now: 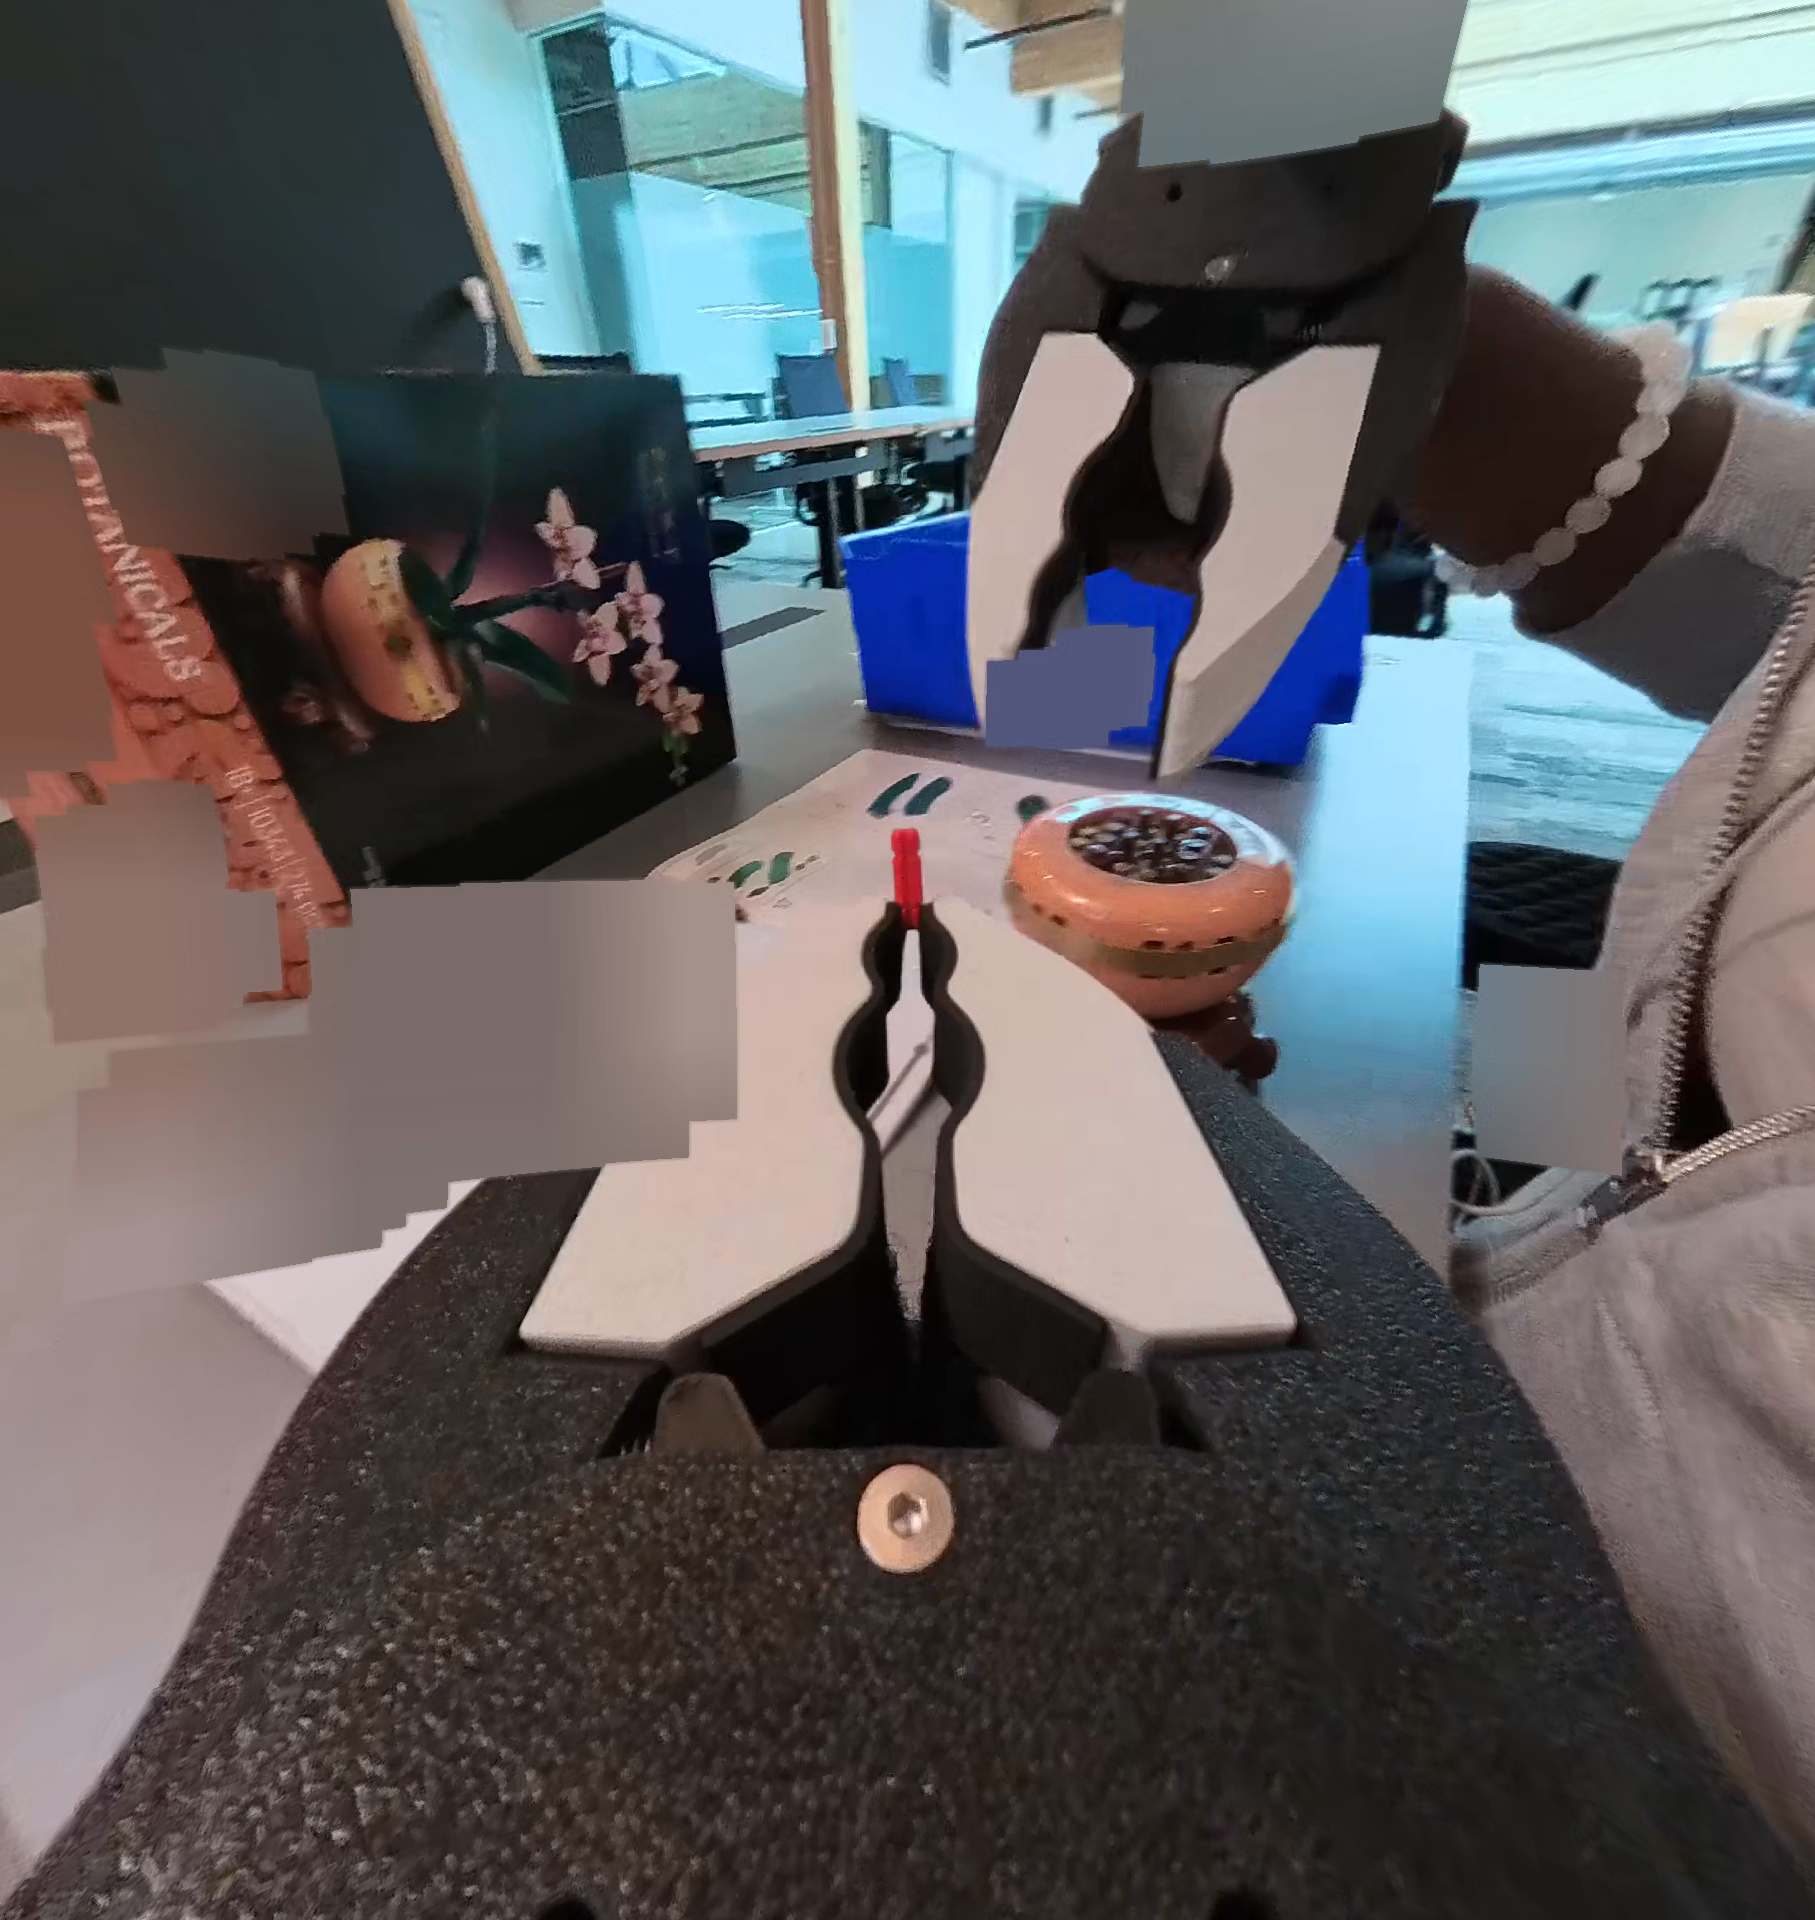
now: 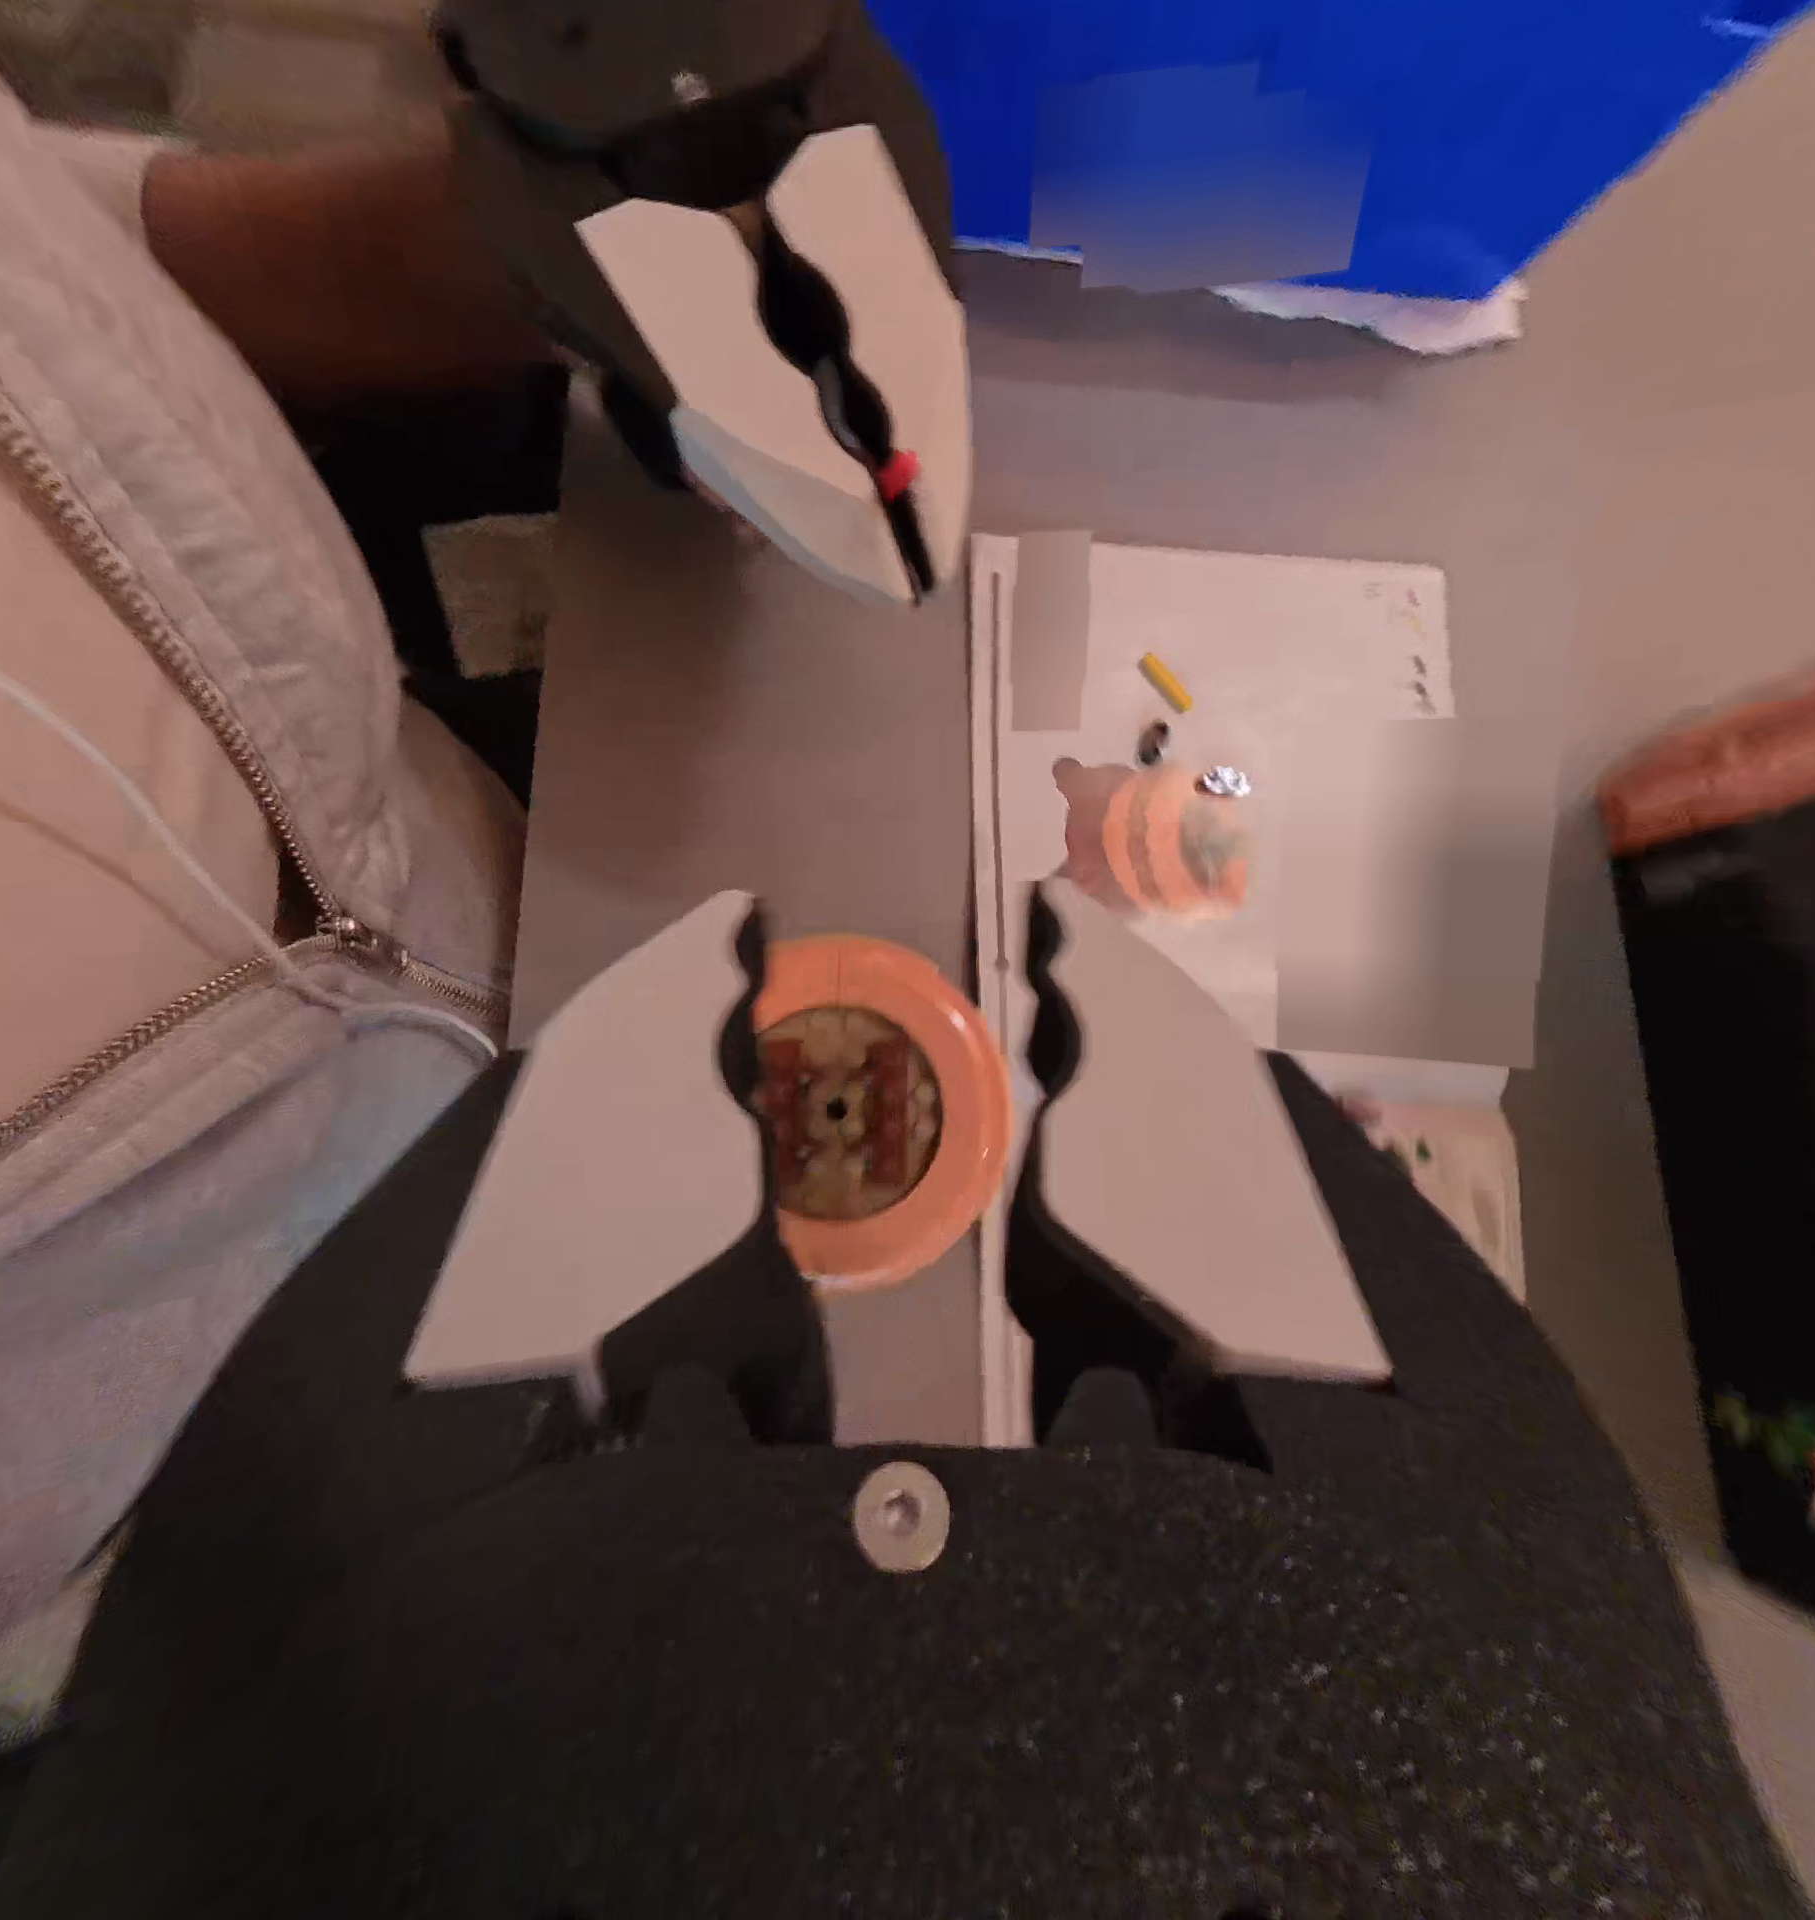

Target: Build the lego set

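Note:
My left gripper (image 1: 913, 920) is shut on a small red peg (image 1: 905, 871) that sticks out past its tips; it also shows in the right wrist view (image 2: 918, 582) with the red peg (image 2: 898, 473). A round orange pot (image 1: 1147, 904) with a dark studded top stands on the table to its right. My right gripper (image 2: 887, 925) is open and empty, pointing down from above the orange pot (image 2: 877, 1107), which shows between its fingers. In the left wrist view the right gripper (image 1: 1085, 717) hangs above the pot.
A second orange built part (image 2: 1163, 842), a yellow piece (image 2: 1165, 681) and a small black piece (image 2: 1152, 740) lie on the white instruction booklet (image 2: 1298, 644). A blue bin (image 1: 1298, 665) stands behind. The set's box (image 1: 467, 623) stands at the left. A person's jacket is close by. The small black piece (image 2: 1152, 740) lies around 12 cm away from my left fingertips.

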`<state>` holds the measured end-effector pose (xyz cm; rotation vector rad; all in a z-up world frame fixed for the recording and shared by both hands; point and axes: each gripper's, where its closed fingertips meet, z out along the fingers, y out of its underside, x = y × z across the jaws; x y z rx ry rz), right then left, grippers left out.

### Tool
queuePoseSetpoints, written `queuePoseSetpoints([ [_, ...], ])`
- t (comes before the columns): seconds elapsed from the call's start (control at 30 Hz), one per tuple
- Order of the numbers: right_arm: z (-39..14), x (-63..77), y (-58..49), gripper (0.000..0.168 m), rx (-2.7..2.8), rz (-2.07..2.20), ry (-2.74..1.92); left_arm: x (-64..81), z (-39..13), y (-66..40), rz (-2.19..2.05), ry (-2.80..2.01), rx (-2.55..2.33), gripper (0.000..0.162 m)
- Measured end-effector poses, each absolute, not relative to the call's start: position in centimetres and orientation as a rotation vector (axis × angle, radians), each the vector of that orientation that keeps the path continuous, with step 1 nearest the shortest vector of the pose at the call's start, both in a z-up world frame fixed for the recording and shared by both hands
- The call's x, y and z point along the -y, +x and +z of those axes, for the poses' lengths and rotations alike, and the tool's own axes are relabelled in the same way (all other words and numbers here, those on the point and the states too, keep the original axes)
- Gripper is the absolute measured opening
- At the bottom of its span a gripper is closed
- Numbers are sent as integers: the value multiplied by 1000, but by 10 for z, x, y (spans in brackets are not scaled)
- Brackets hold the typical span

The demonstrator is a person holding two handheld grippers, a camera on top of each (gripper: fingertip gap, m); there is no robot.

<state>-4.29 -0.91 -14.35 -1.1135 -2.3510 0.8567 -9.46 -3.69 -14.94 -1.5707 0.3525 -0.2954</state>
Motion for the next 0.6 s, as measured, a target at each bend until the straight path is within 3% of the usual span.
queuePoseSetpoints([
  [0.07, -150, -2, -23, 91, 2226, 838, -1240, 40, -148, -85, -327, -1554, -378, 2],
  [0.13, -170, -10, -4, 113, 2135, 815, -1369, 40, -153, -75, -333, -1574, -411, 2],
  [0.2, -193, -13, 6, 120, 2067, 791, -1462, 39, -160, -64, -333, -1607, -448, 2],
  [0.33, -223, -14, 3, 116, 1941, 787, -1473, 29, -183, -48, -314, -1737, -496, 1],
  [0.6, -225, -7, -15, 95, 1883, 944, -1399, 9, -216, -41, -260, -1984, -536, 2],
])
